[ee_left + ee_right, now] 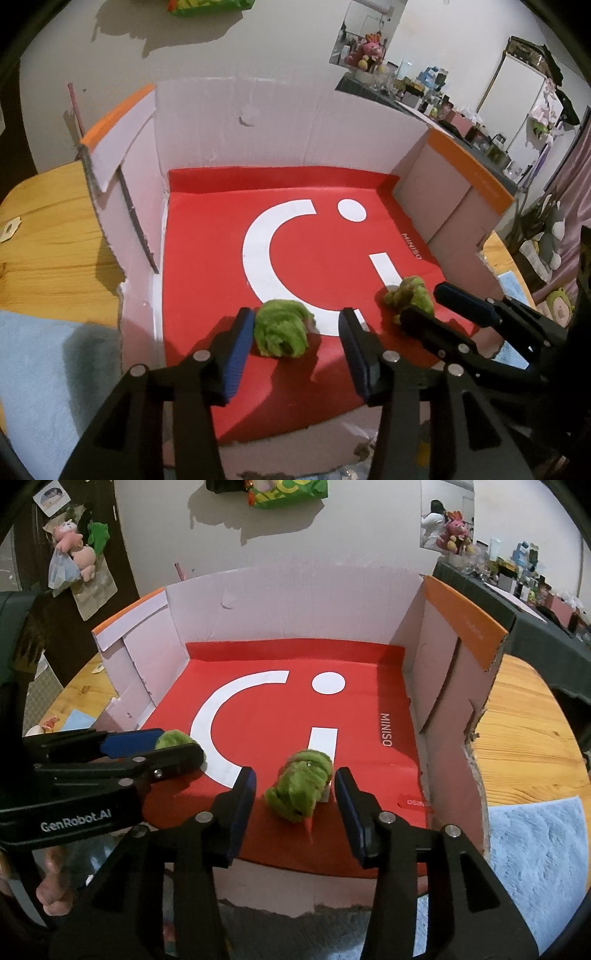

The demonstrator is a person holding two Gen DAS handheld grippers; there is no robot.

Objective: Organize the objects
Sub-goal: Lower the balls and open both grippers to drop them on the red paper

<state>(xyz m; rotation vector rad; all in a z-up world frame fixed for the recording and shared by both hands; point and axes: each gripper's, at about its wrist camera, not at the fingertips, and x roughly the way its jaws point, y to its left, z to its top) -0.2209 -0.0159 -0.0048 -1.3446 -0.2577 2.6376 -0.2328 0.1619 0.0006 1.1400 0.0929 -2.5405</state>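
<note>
Left wrist view: open cardboard box (295, 122) on wooden table (48, 236), red Miniso bag (306, 266) lining box floor. Near front edge, two green plush toys (282, 326) (408, 297) lying well apart. Left gripper (295, 334) parted around one toy, right gripper (295, 790) parted around other (301, 788), pads clear. Release step, probably; next, lifting both clear without snagging plush. Cluttered shelves behind.
</note>
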